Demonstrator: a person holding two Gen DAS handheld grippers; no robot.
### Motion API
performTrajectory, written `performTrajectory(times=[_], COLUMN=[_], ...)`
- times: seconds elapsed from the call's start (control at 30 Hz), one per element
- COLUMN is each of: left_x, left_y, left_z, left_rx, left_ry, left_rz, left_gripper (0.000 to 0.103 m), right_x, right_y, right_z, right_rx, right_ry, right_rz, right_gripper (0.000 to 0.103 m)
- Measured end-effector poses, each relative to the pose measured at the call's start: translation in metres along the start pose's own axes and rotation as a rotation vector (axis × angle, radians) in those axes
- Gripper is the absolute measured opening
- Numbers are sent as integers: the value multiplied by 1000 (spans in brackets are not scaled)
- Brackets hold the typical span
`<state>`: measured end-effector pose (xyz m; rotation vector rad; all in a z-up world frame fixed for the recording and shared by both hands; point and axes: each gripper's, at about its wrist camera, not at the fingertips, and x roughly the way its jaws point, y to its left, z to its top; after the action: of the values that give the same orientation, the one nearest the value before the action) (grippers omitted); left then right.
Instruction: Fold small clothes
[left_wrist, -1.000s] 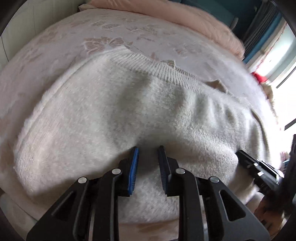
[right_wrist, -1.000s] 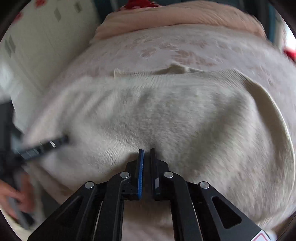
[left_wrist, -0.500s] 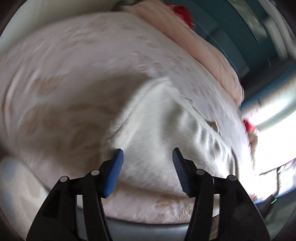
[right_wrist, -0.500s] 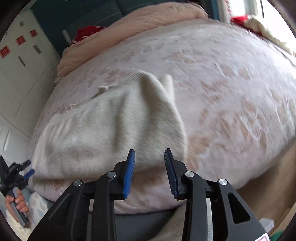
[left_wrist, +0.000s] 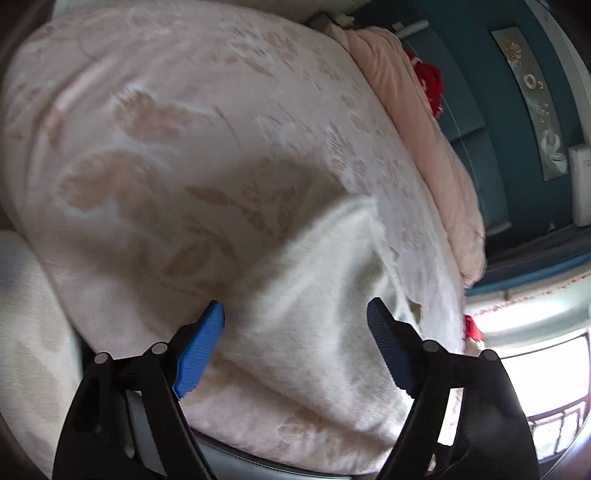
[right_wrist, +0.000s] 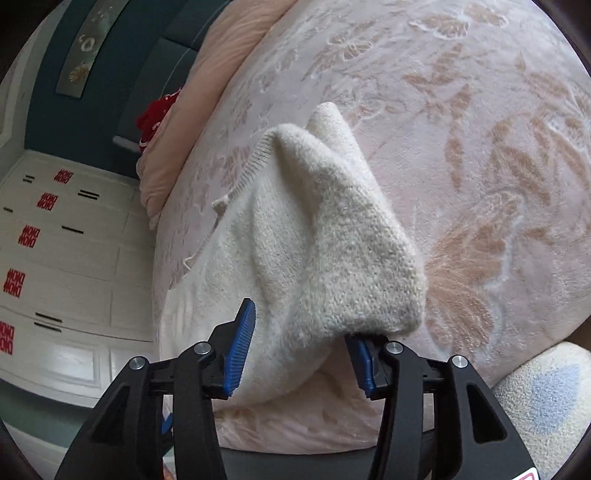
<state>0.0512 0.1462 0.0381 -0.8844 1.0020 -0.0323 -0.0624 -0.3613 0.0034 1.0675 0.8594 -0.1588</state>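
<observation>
A cream fuzzy knitted sweater (right_wrist: 317, 236) lies folded on the pink patterned bedspread (right_wrist: 480, 147), near the bed's front edge. In the right wrist view its right end is bunched into a hump with a ribbed hem showing. My right gripper (right_wrist: 301, 350) is open, its blue pads on either side of the sweater's near edge. In the left wrist view the sweater (left_wrist: 317, 295) is blurred. My left gripper (left_wrist: 295, 343) is wide open and empty, just in front of the sweater's left end.
A peach duvet (left_wrist: 417, 122) and a red item (left_wrist: 428, 85) lie at the head of the bed by a teal wall. White drawers (right_wrist: 66, 258) stand to the left. A pale rug (right_wrist: 546, 398) lies below the bed edge. A bright window (left_wrist: 535, 350) is at the right.
Both grippers have opened and let go of the sweater, drawn back toward the bed's front edge and swung outward to its two ends. The sweater now lies folded into a narrower strip.
</observation>
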Motion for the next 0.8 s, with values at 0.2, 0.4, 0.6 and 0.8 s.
performTrajectory(times=[0.2,0.4,0.6,0.8], left_x=[17,29,-8,17], left_y=[19,0,0,11], left_z=[-20,-8,2,-24], left_rx=[-126,-97,-64,36], left_ry=[99,82,61,92], left_rz=[-13,-29,-10,117], left_gripper=[77,23,18,31], right_x=[2,-25,-56,-35], right_y=[-11,18,34,18], right_z=[-5,6,-5,-24], right_rx=[68,15,-191,-219], right_ry=[-12,-126,-169,-97], right_rz=[10,53,-88,-254], right_gripper=[48,12,8,12])
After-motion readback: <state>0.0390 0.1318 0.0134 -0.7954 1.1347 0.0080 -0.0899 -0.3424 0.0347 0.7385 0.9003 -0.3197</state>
